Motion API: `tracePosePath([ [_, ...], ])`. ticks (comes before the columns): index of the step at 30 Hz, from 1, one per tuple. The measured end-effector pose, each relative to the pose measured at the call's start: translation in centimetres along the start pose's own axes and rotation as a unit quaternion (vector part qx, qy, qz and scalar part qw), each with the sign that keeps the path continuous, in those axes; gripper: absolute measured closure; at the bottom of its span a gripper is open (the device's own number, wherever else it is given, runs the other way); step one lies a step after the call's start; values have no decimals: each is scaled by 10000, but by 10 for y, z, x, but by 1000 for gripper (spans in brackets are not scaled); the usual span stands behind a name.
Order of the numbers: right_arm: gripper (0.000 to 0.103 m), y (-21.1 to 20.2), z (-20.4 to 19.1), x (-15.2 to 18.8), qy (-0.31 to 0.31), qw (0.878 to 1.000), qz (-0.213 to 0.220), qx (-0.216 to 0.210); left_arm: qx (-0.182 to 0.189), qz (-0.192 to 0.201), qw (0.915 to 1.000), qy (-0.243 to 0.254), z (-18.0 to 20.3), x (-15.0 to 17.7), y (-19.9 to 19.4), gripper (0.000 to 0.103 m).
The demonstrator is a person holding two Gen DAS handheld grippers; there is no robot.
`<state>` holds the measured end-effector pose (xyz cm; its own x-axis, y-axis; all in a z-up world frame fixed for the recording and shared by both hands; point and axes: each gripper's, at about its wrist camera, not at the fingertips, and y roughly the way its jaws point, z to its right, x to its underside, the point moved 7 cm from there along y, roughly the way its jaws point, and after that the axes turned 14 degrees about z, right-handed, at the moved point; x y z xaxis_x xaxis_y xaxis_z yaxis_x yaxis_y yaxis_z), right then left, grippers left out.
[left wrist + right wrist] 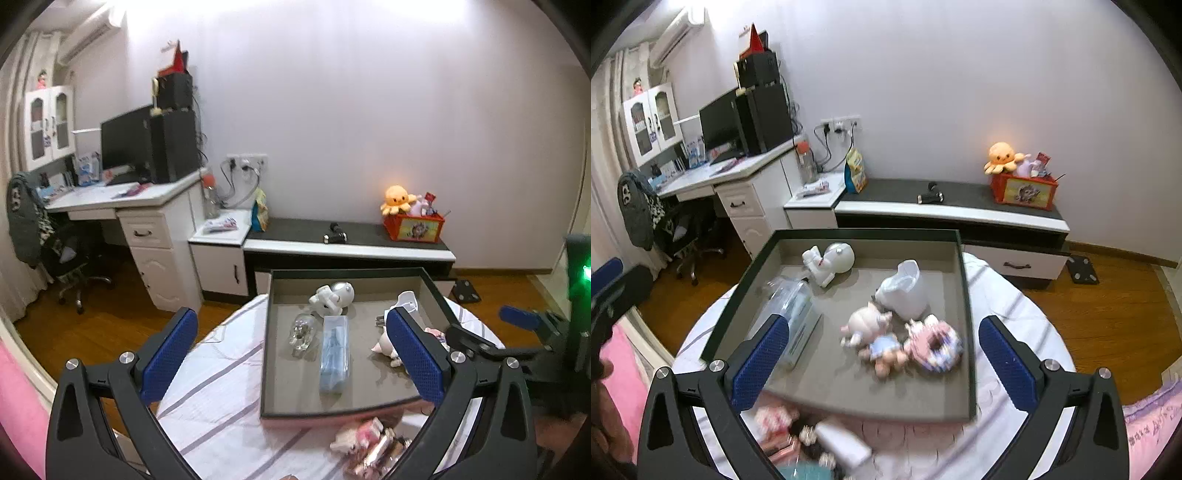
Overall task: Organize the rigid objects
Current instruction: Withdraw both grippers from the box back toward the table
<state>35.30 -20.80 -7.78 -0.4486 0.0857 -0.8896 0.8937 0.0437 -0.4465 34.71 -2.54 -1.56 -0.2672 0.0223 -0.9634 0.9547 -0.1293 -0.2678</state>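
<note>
On the round table [1015, 295] sits a tray [966, 295]; inside, an astronaut figure [829, 262] lies rearmost, a pig figurine [866, 323] nearer, with blurred toys [798, 432], perhaps dolls, before the tray.

plain pale wall [369, 110], bright overhead glare washing its top. wood floor [110, 325]. white desk [147, 199] at left carrying a black monitor [123, 142] and stacked black boxes [173, 144]; office chair [62, 254] with clothing draped over it. white glass-door cabinet [48, 122] and ac unit [88, 33] higher up. low black-topped bench [347, 240] along the wall, wall sockets [245, 160] with cables above it.
</note>
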Motion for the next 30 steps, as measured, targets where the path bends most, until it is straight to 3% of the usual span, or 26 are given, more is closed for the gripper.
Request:
tracePosePath([
  [5,0,-56,0,5,17,9995,319,44,-241,259,9994,40,-4,5,-49,0],
  [15,0,-142,-5,19,-135,9971,743,55,-416,342,9985,31,-3,33,-117,0],
  [30,0,-187,-3,35,-105,9956,928,79,-472,264,9985,-50,2,51,-157,0],
])
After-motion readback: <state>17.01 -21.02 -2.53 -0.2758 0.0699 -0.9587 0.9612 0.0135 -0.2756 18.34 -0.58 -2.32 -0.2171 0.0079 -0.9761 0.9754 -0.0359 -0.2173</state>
